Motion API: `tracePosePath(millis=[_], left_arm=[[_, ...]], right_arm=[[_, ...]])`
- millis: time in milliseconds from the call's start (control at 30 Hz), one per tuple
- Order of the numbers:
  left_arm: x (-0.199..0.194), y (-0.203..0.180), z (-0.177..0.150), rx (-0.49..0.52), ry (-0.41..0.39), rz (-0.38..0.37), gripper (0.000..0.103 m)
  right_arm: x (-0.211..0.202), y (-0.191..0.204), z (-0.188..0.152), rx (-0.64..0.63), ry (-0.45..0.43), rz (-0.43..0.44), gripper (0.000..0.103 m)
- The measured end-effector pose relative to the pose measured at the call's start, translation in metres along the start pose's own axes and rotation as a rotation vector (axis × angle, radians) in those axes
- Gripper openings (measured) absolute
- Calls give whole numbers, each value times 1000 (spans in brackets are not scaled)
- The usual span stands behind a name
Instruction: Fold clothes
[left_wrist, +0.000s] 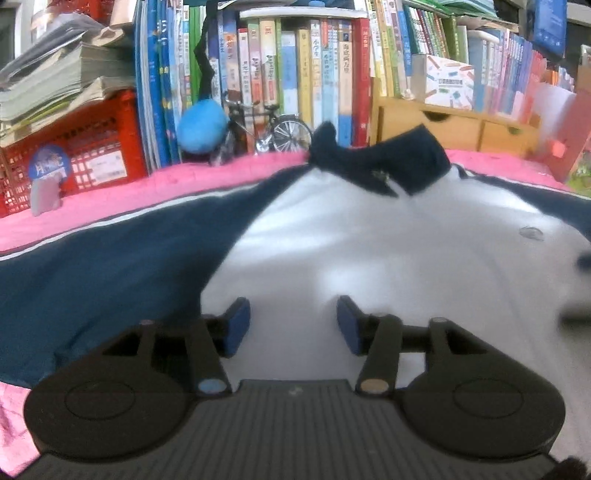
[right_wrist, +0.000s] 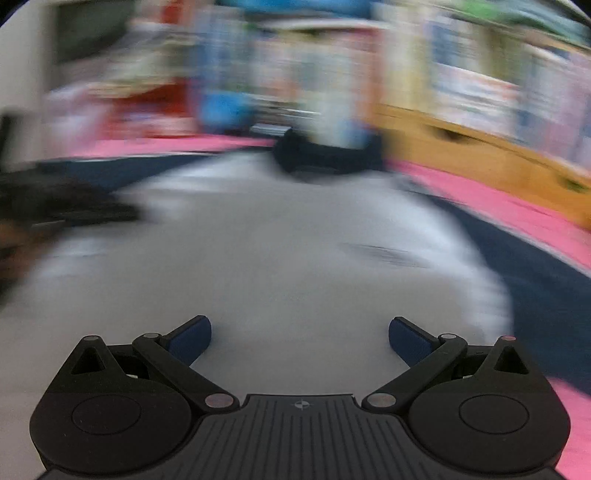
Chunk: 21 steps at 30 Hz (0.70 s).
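Note:
A white shirt (left_wrist: 369, 251) with navy sleeves and a navy collar (left_wrist: 376, 158) lies spread on a pink cloth (left_wrist: 110, 199). My left gripper (left_wrist: 293, 321) hovers over the white body near the left navy sleeve (left_wrist: 110, 273); its blue pads stand apart with nothing between them. The right wrist view is blurred by motion. There my right gripper (right_wrist: 300, 338) is wide open over the white body of the shirt (right_wrist: 277, 258), with the collar (right_wrist: 328, 155) far ahead and a navy sleeve (right_wrist: 535, 266) to its right. Both grippers hold nothing.
Behind the shirt stand rows of books (left_wrist: 295, 74), a red crate (left_wrist: 74, 158), a blue plush ball (left_wrist: 201, 127), a small model bicycle (left_wrist: 269, 129) and a wooden drawer box (left_wrist: 443, 125). A dark blurred shape (right_wrist: 44, 210) shows at the left of the right wrist view.

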<state>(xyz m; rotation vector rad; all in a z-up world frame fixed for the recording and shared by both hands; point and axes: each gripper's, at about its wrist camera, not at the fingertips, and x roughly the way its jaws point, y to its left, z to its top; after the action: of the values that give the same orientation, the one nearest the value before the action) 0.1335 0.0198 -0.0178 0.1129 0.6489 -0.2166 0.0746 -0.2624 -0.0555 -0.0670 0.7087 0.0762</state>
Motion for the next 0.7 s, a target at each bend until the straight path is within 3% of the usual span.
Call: tracePosePath(millis=[133, 200, 267, 300, 333, 400, 467, 567, 600, 633, 700], left_arm=[[-2, 0, -1, 1, 1, 2, 57], [-3, 0, 0, 17, 1, 1, 57], [-3, -1, 2, 58, 3, -6, 57], [-6, -3, 4, 108, -3, -29, 48], [-9, -7, 7, 173, -13, -64, 38], [-20, -14, 12, 260, -54, -168, 39], [-18, -21, 24, 269, -55, -230, 39], [5, -33, 45, 243, -29, -264, 38], [19, -36, 50, 239, -18, -259, 31], [36, -38, 56, 243, -10, -229, 13], [71, -39, 66, 261, -2, -139, 0]], right_arm=[[4, -115, -5, 240, 25, -231, 102], [-2, -169, -13, 391, 40, -413, 102], [-15, -204, -14, 530, 117, -633, 101], [-24, -210, -12, 566, 136, -684, 86], [-33, -207, -9, 568, 115, -657, 82], [-50, -188, 0, 532, 48, -535, 82], [-53, -155, 17, 453, 10, -408, 82], [-33, -94, 48, 319, -36, -194, 87], [-24, -75, 57, 279, -62, -137, 88], [-11, -56, 67, 235, -75, -92, 88], [23, -17, 88, 143, -76, -24, 86]])
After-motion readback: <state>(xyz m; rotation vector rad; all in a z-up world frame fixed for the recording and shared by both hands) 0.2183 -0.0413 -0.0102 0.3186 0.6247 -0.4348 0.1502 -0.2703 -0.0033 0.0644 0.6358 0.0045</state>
